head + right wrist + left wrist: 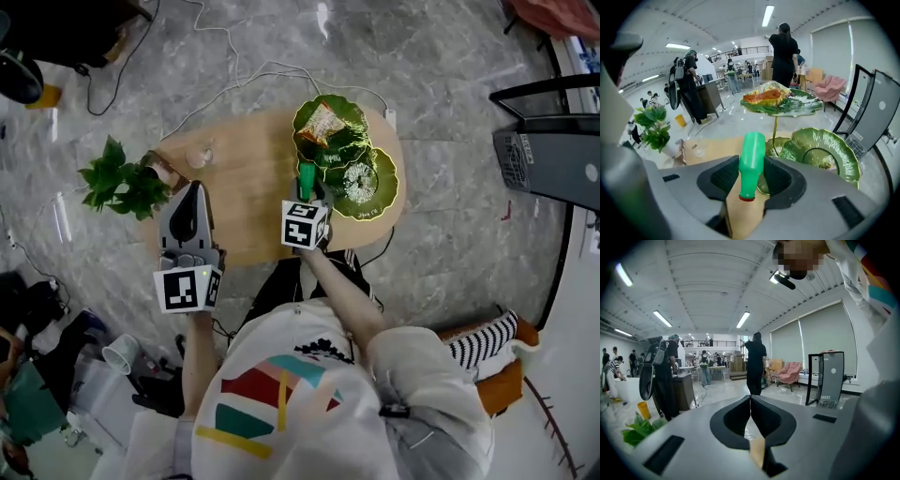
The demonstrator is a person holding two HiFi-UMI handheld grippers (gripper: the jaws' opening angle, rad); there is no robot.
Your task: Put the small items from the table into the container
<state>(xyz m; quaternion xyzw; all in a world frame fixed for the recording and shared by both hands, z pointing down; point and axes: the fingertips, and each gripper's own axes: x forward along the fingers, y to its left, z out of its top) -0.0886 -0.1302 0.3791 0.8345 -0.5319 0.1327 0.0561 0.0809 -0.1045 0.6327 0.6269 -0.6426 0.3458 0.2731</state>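
One small green bottle [752, 150] with a red cap is sitting clamped in the right claw [751, 171]. The pads are pressing on its wide body while the cap end is pointing back toward the camera. It is looking like hollow moulded plastic, so I am judging it light and stiff but smooth and round, liable to swivel in a loose pinch. Gripping across the fat middle is seeming safer than taking the thin neck. No label or print is showing on it. The bottle is hanging over the wooden desk [244, 187], just beside the lower dish of the green leaf-shaped tray [843, 154], not yet inside. A snack packet [323, 122] is lying in the upper dish, its print too blurred to read, and a tiny line of writing on the lower dish is proving too small as well. The left claw [750, 401] is idling off to the side, jaws together with nothing between them. A potted plant [122, 183] is standing by the desk's left end.
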